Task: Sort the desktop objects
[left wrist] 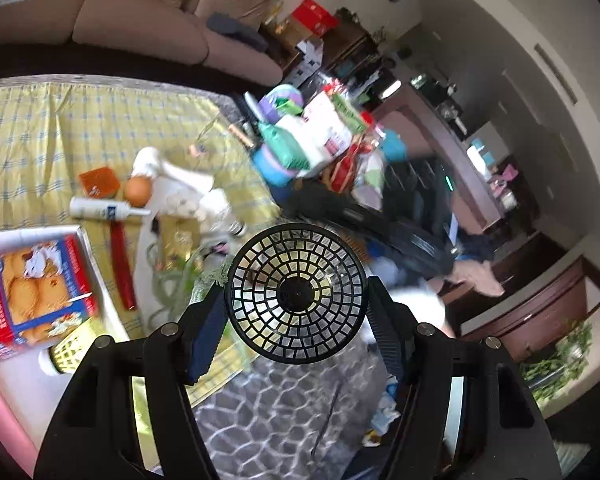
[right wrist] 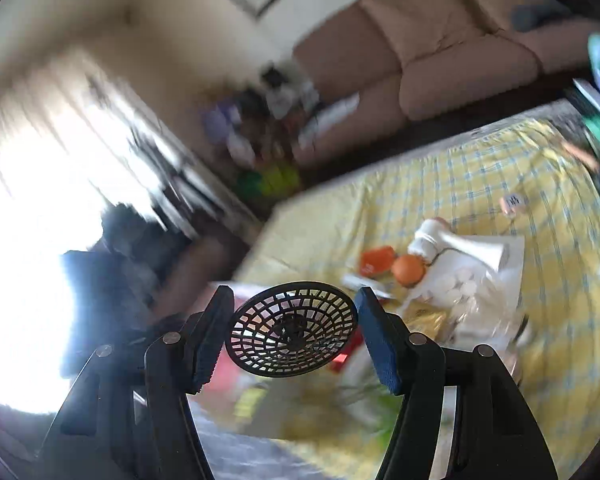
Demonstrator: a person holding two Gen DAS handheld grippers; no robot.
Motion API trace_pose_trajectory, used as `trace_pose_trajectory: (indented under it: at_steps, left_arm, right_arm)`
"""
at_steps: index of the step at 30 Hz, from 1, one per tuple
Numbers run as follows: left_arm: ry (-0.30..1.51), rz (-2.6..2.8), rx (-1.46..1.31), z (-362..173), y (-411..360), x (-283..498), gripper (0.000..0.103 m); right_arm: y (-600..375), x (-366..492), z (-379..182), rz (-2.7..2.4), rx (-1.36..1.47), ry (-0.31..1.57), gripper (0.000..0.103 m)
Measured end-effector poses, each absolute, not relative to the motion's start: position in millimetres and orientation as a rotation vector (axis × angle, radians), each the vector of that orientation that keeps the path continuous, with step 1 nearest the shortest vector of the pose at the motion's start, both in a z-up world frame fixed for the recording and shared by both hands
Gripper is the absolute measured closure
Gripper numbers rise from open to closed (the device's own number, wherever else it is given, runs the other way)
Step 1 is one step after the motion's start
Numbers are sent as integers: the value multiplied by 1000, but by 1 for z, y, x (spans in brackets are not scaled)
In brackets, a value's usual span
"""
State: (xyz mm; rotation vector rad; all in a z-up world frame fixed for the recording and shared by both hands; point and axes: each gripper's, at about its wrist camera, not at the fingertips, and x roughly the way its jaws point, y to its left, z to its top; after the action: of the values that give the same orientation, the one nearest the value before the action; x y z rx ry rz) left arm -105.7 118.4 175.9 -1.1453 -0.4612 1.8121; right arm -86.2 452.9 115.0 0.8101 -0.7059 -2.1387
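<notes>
Left wrist view showed the left hand-held gripper (left wrist: 296,300) clamped on a black mesh basket (left wrist: 296,294), its round bottom facing the camera, held above the near edge of the counter (left wrist: 28,128) with its yellow checked cloth. On that cloth lay a white bottle (left wrist: 108,211), an egg (left wrist: 138,191), an orange packet (left wrist: 99,181) and a red stick (left wrist: 122,264), close together. A biscuit box (left wrist: 32,292) sat in a white tray (left wrist: 85,236) at the left. Right wrist view, blurred, showed the right hand-held gripper (right wrist: 293,328) with a second black mesh basket (right wrist: 292,330) between its blue pads (right wrist: 376,344); whether both pads pressed on it I could not tell.
</notes>
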Motion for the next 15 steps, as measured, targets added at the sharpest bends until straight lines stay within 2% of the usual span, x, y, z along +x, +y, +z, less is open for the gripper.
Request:
trace_pose_trajectory:
  at_steps: [6, 11, 15]
  left_arm:
    - [-546, 1758, -1170, 184, 106, -98, 40]
    - [-577, 1700, -1271, 168, 76, -90, 40]
    - [-492, 1651, -1360, 154, 57, -94, 40]
  right_arm:
    - [456, -29, 141, -2144, 759, -734, 38]
    - [416, 1, 141, -2095, 785, -724, 38]
    - [374, 5, 129, -2069, 845, -702, 38]
